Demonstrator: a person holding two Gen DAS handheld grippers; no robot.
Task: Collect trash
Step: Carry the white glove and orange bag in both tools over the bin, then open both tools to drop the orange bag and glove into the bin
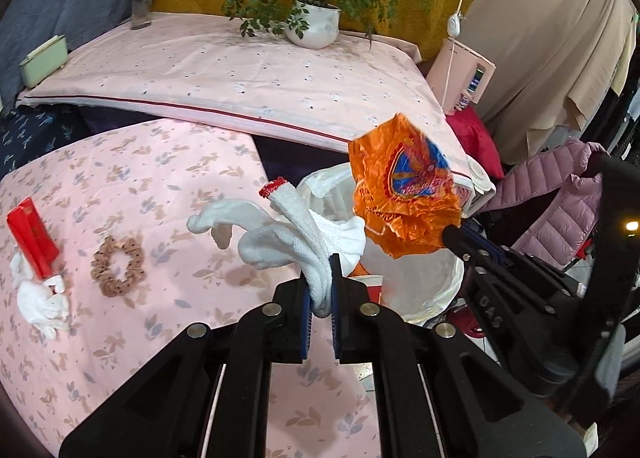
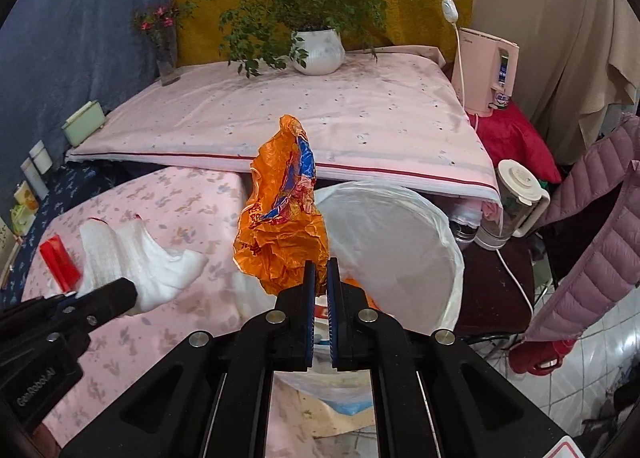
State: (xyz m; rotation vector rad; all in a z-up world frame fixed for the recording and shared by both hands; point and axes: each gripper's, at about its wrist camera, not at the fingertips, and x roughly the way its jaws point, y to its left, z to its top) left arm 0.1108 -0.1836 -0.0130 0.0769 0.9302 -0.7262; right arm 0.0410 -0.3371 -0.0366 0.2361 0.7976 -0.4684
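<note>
My left gripper [image 1: 322,264] is shut on a white knit glove [image 1: 288,234] with a red cuff, held just above the pink table's right edge beside the bin. My right gripper [image 2: 320,264] is shut on a crumpled orange plastic wrapper [image 2: 282,214], held above the near rim of the white-lined trash bin [image 2: 400,234]. The wrapper [image 1: 404,194] and the bin [image 1: 420,282] also show in the left wrist view, and the glove [image 2: 132,254] shows in the right wrist view. On the table lie a red packet [image 1: 32,236], crumpled white tissue [image 1: 38,300] and a brown scrunchie [image 1: 118,266].
The floral pink table [image 1: 168,186] is in front left. Behind it a higher pink-covered surface [image 2: 320,122] carries a potted plant [image 2: 318,50], a flower vase [image 2: 166,58] and a green box [image 2: 84,128]. A blender jug [image 2: 516,202] and a pink jacket [image 2: 600,226] are to the right.
</note>
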